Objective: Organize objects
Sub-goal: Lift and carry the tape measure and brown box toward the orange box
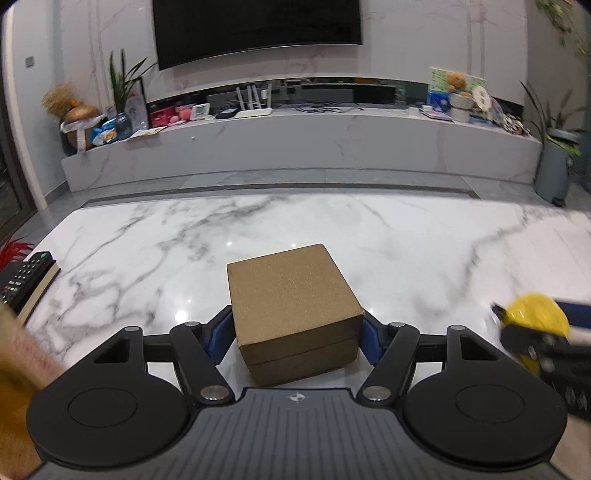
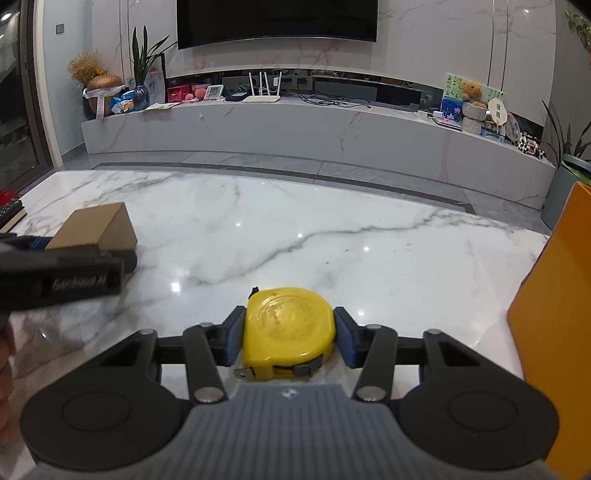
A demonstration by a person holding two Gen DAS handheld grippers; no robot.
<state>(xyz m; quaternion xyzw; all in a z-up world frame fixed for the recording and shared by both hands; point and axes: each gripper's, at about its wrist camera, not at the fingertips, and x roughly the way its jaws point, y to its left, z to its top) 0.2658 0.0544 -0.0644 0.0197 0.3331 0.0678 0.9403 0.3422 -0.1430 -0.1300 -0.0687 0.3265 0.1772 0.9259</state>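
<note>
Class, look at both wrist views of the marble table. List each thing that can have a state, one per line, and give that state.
Cardboard box: lid closed, upright on the marble table.
Yellow tape measure: lying flat, tape retracted.
Left hand-held gripper: pads against the box's sides.
Right hand-held gripper: pads against the tape measure's sides.
Television: screen dark.
Orange box: upright at the table's right edge.

A wall-mounted television point(image 2: 277, 22) hangs above a marble media console point(image 2: 295, 129). A white router point(image 2: 263, 92) and a teddy bear point(image 2: 472, 90) sit on it.
</note>
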